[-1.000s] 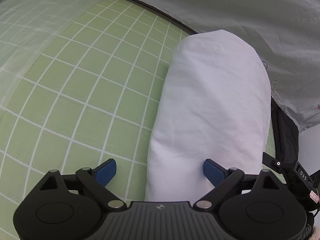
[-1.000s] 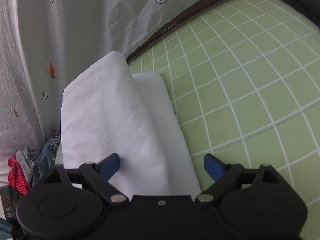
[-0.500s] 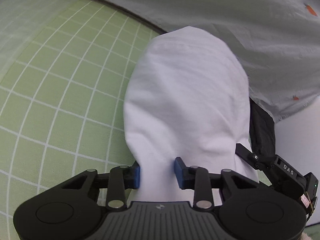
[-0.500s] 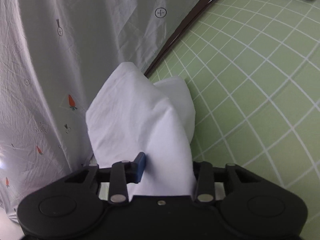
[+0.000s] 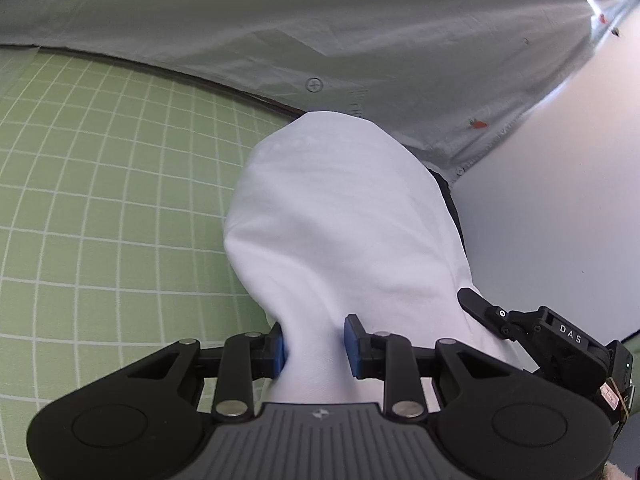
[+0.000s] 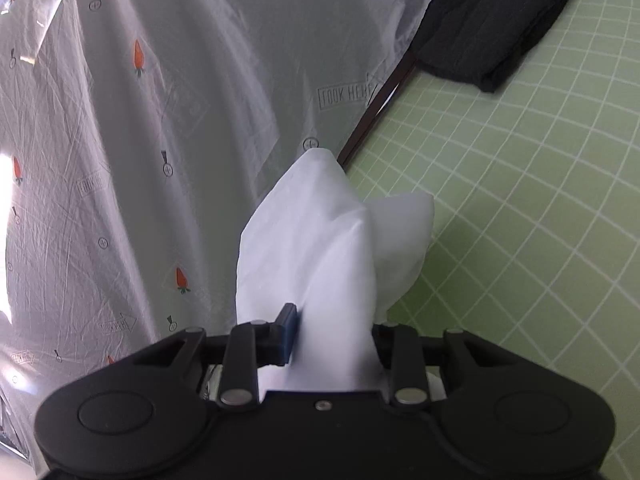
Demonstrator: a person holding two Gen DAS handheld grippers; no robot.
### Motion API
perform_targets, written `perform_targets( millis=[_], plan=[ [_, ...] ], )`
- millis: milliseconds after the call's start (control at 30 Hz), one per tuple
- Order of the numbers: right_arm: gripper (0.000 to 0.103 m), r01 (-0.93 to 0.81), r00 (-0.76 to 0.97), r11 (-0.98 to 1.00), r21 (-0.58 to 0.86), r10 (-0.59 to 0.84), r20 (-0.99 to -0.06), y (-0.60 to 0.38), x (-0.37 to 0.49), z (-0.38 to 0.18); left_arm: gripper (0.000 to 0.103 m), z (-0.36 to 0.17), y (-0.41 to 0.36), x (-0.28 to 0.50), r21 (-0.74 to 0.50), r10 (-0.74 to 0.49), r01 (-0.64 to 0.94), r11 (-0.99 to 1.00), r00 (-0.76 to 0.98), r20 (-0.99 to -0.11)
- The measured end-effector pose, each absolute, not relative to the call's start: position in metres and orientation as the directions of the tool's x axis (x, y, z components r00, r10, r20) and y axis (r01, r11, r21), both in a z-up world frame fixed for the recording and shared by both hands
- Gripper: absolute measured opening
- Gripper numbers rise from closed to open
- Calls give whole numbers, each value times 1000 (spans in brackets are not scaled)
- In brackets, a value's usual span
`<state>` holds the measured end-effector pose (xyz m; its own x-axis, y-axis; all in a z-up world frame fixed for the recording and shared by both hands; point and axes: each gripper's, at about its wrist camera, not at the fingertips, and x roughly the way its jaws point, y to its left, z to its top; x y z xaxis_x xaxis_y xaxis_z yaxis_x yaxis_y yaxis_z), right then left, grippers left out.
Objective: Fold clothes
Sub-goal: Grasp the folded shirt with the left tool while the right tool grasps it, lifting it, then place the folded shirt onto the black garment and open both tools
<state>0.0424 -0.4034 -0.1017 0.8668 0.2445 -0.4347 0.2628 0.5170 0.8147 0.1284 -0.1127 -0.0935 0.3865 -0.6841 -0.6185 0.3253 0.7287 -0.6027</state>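
A folded white garment [image 5: 344,216] hangs bunched between both grippers, lifted off the green grid mat [image 5: 100,200]. My left gripper [image 5: 314,346] is shut on its near edge, blue pads pinching the cloth. In the right wrist view the same white garment [image 6: 320,248] rises in two peaks, and my right gripper [image 6: 334,336] is shut on it; its right pad is hidden by the cloth. The right gripper's black body [image 5: 560,340] shows at the lower right of the left wrist view.
A folded black garment [image 6: 492,20] lies at the far corner of the green grid mat [image 6: 520,200]. A white sheet printed with carrots [image 6: 140,120] hangs along the mat's dark edge. It also shows in the left wrist view [image 5: 320,20].
Both grippers closed on the white garment, which lay flat on the mat one second ago, and lifted it. The cloth now hangs bunched above the mat.
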Motion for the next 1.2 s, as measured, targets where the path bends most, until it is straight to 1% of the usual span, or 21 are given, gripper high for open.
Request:
perform_targets(
  millis=[100, 200, 333, 400, 533, 667, 700, 733, 767, 800, 833, 867, 900, 933, 967, 1000, 1067, 1100, 1167, 1200],
  plan=[
    [31, 254, 881, 510, 822, 228, -414, -439, 31, -95, 29, -82, -152, 124, -594, -690, 351, 723, 388, -611],
    [31, 225, 892, 527, 820, 228, -391, -492, 29, -89, 29, -74, -207, 123, -583, -691, 370, 723, 406, -599],
    [31, 183, 895, 596, 782, 228, -383, -574, 35, -67, 30, -65, -290, 128, -586, -679, 346, 733, 438, -590],
    [30, 155, 899, 654, 740, 217, -380, -613, 41, -51, 30, -58, -340, 138, -589, -676, 340, 733, 461, -575],
    [30, 95, 919, 725, 682, 199, -340, -694, 72, -24, 30, -42, -418, 174, -613, -689, 343, 712, 508, -517],
    [31, 71, 928, 785, 616, 174, -329, -758, 125, -6, 32, -31, -485, 226, -560, -672, 388, 732, 543, -503],
    [37, 85, 927, 802, 591, 154, -342, -771, 141, -7, 36, -36, -499, 245, -559, -662, 374, 740, 550, -509],
    [42, 103, 924, 824, 557, 129, -361, -782, 161, -12, 46, -42, -514, 263, -543, -640, 359, 759, 560, -526],
    [61, 129, 911, 854, 504, 98, -400, -789, 184, -23, 52, -51, -529, 281, -492, -592, 342, 800, 580, -560],
    [80, 158, 889, 885, 437, 65, -454, -793, 208, -37, 64, -60, -543, 296, -435, -539, 326, 839, 601, -590],
    [82, 184, 864, 912, 367, 28, -503, -797, 232, -52, 69, -69, -555, 308, -360, -477, 315, 878, 625, -617],
    [82, 199, 846, 928, 315, -1, -533, -798, 247, -62, 71, -80, -567, 320, -284, -418, 308, 908, 636, -649],
    [83, 205, 839, 937, 284, -19, -543, -796, 251, -68, 72, -93, -577, 332, -236, -380, 305, 923, 620, -686],
    [85, 211, 832, 944, 254, -37, -554, -793, 254, -73, 72, -106, -584, 342, -216, -359, 301, 929, 591, -722],
    [92, 216, 825, 951, 223, -56, -563, -791, 258, -79, 72, -115, -588, 348, -208, -347, 297, 932, 570, -745],
    [96, 221, 817, 956, 191, -74, -572, -788, 262, -84, 73, -121, -589, 349, -203, -339, 290, 935, 569, -749],
    [97, 230, 801, 965, 128, -113, -588, -784, 270, -96, 81, -132, -591, 351, -190, -321, 278, 942, 573, -754],
    [98, 233, 793, 968, 96, -132, -594, -781, 273, -101, 88, -134, -591, 349, -177, -312, 277, 945, 586, -748],
    [99, 238, 782, 970, 46, -163, -601, -777, 277, -110, 89, -135, -592, 347, -170, -314, 288, 942, 591, -743],
    [99, 236, 786, 971, 43, -165, -596, -775, 273, -109, 89, -133, -592, 344, -160, -317, 303, 939, 591, -742]
  ],
)
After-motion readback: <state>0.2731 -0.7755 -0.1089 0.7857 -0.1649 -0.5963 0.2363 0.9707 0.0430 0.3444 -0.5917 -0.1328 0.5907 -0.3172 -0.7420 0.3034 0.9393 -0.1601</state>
